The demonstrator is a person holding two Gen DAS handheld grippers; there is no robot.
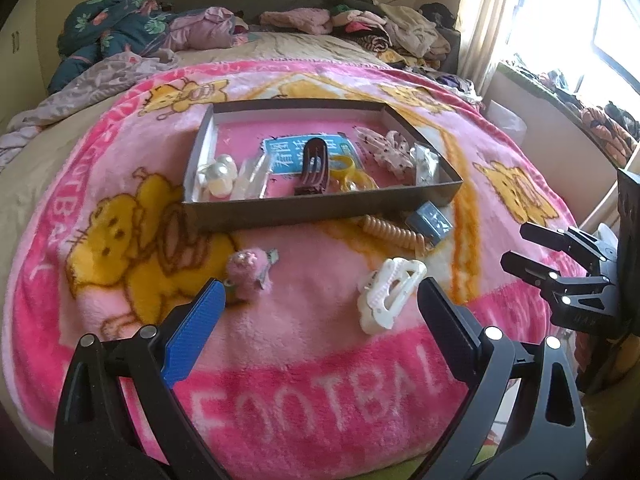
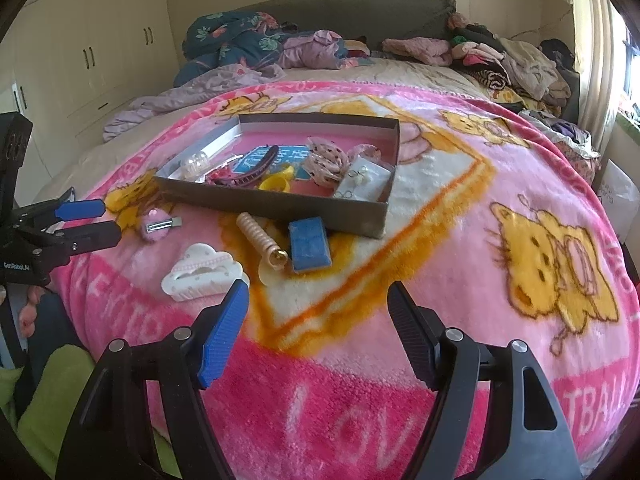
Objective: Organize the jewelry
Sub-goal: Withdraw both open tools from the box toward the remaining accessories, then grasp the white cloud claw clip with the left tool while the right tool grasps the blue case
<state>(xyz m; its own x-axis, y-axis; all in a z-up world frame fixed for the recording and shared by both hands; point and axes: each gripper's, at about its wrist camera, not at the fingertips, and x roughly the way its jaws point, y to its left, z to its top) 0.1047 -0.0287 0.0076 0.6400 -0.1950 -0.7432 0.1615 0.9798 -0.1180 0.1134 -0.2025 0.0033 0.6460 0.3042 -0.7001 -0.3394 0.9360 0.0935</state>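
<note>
Left wrist view: my left gripper [image 1: 318,308] hangs released, jaws wide, low in the frame over the pink blanket [image 1: 304,344]. The white claw clip [image 1: 390,294] lies just inside the right finger at lower centre; the pink pompom clip [image 1: 248,274] sits beside the blue pad at left. The tray [image 1: 320,210] occupies mid-frame, already holding pearl pieces, a dark comb clip [image 1: 314,166], a yellow ring and a spotted scrunchie [image 1: 386,148]. A spiral hair tie [image 1: 394,234] and a blue box [image 1: 430,220] rest against the tray's near wall, outside it. Blanket lettering reads "FOOTBAL", cut off; a blue card in the tray carries Chinese characters I cannot read. Right wrist view: my right gripper [image 2: 318,332] is also released, empty, at lower centre, with the claw clip at its upper left and the spiral tie and blue box just beyond. "GenRoboAI" shows on the other gripper's body at the left edge; the blanket shows "LOV" and "TBAL". Judgement: sorting is partway; four items are still loose. Next likely needs the left jaws lowered around the claw clip, closed across its narrow span, then lifted into the tray.
</note>
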